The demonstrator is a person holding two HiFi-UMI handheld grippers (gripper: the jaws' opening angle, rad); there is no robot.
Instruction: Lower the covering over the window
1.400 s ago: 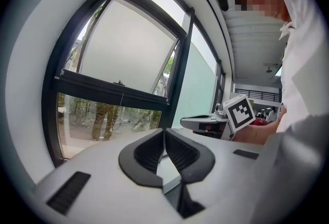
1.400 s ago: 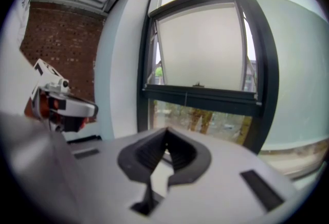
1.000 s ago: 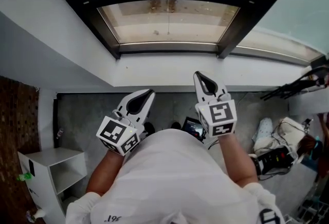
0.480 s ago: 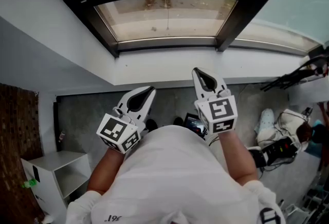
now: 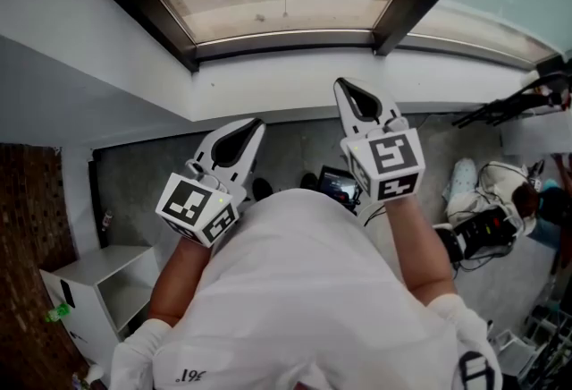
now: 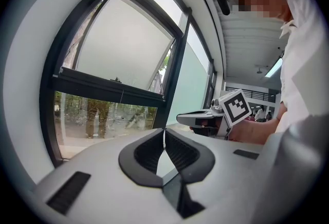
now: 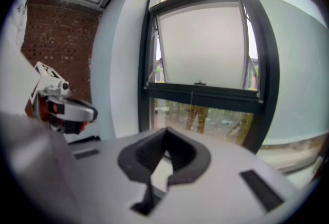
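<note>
Left gripper [image 5: 254,122] is raised in front of the chest. Its jaws are pressed together with nothing between the fingers [image 5: 213,156], and the tips point forward and a little right. Its marker cube [image 5: 197,210] sits behind the fingers, over the bare left forearm [image 5: 179,276]. Right gripper [image 5: 343,84] is held beside it, apart and slightly further forward. Its jaws are likewise closed and empty, with the tips pointing forward and a little left. Its own cube [image 5: 386,166] sits behind those fingers, above the right forearm [image 5: 420,241]. Both elbows are bent, with white sleeves [image 5: 136,360] at the upper arms.
</note>
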